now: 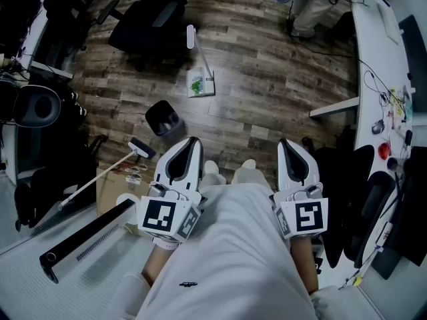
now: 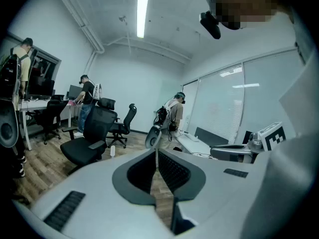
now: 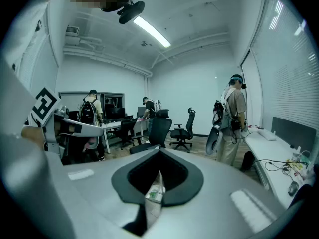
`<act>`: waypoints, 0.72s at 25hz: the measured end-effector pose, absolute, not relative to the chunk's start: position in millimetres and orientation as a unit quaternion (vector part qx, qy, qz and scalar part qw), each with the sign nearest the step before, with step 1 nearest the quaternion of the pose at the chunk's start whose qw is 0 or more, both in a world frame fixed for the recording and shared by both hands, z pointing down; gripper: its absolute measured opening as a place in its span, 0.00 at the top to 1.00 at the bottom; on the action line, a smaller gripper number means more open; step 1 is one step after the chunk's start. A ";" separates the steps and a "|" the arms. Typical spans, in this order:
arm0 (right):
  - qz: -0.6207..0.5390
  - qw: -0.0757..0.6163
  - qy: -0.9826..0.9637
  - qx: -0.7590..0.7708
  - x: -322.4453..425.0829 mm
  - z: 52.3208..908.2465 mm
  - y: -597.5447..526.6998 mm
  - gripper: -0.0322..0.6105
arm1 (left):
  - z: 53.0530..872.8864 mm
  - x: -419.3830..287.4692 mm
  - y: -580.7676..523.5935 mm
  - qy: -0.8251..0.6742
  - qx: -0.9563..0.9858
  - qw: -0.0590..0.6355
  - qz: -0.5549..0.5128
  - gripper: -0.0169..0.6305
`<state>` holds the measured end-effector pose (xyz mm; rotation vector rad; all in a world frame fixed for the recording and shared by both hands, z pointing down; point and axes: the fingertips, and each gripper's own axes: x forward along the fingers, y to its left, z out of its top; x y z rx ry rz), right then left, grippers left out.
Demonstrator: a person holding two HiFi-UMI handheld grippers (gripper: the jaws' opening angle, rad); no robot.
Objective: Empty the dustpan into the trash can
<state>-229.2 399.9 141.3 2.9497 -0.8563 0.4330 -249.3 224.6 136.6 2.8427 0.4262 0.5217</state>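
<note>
White and shut tight, my left tongs [image 1: 191, 144] and right tongs [image 1: 287, 145] sit by my tummy, holding nothing. Past them stands the black trash can [image 1: 164, 119] on the wood floor [image 1: 267, 79], then the dustpan [image 1: 200, 84], with litter inside. I think the job has not begun. Only my head view shows the trash can; the two gripper views show people [image 3: 234, 118] far off.
</note>
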 end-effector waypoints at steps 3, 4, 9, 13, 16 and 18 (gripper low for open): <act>0.152 0.019 -0.286 0.946 -235.0 142.0 401.6 0.94 | 126.2 -255.0 224.7 0.136 0.971 0.101 0.171 0.96; 0.154 0.020 -0.287 0.945 -234.9 142.3 403.6 0.94 | 123.5 -255.3 224.3 0.128 0.973 0.094 0.167 0.96; 0.140 -0.004 -0.272 0.952 -225.4 138.0 423.2 0.94 | 123.4 -251.2 233.4 0.114 0.977 0.082 0.163 0.96; 0.142 -0.028 -0.261 0.954 -225.7 144.4 444.4 0.94 | 120.3 -248.3 240.3 0.103 0.977 0.098 0.158 0.96; 0.139 -0.037 -0.274 0.951 -227.0 146.4 457.8 0.94 | 114.1 -245.0 258.9 0.109 0.979 0.082 0.154 0.96; 0.138 -0.037 -0.275 0.951 -225.5 146.2 467.7 0.94 | 117.1 -245.5 278.5 0.130 0.975 0.079 0.161 0.96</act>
